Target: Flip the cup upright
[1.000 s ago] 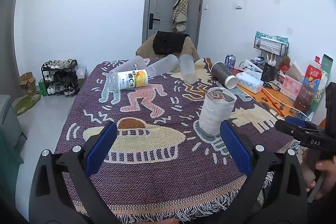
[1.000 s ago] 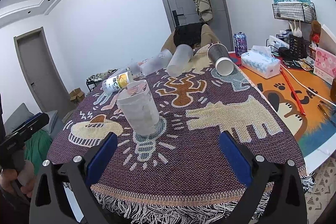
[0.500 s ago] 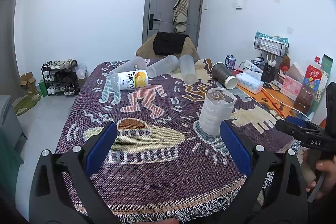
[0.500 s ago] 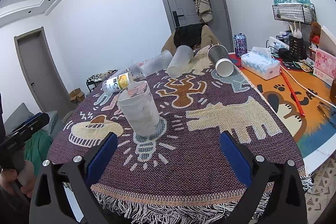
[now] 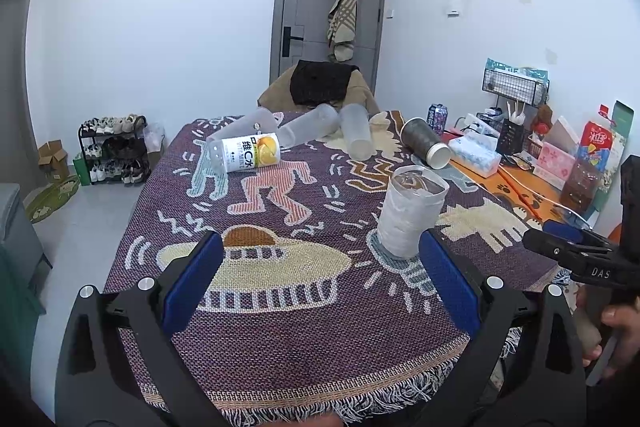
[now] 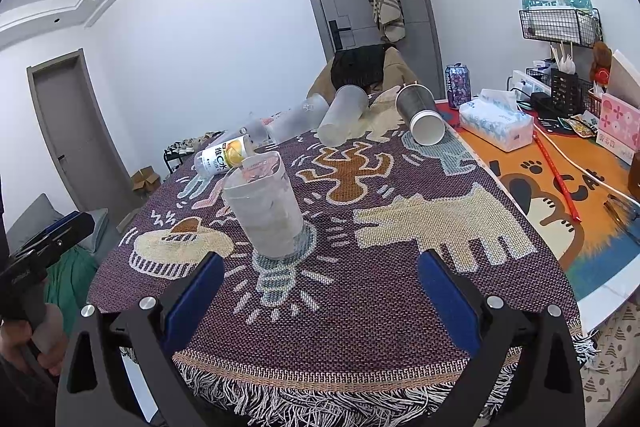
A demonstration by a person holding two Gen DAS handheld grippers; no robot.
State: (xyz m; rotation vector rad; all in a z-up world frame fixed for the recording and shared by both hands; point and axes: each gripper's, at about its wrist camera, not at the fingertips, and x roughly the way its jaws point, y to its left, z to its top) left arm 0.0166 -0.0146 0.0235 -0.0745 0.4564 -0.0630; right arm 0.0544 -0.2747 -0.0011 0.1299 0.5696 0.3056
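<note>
A frosted plastic cup (image 5: 411, 211) stands upright on the patterned cloth (image 5: 256, 331), mouth up; it also shows in the right wrist view (image 6: 265, 211). My left gripper (image 5: 320, 283) is open and empty, behind the cup near the table's front edge. My right gripper (image 6: 316, 301) is open and empty, also back from the cup. Several frosted cups (image 5: 355, 136) and a dark paper cup (image 5: 425, 143) lie on their sides at the far end.
A vitamin drink bottle (image 5: 245, 157) lies on its side at the far left. A tissue box (image 6: 496, 125), a can (image 6: 458, 85), wire racks and boxes crowd the orange mat (image 6: 560, 187) on the right. A chair stands behind the table.
</note>
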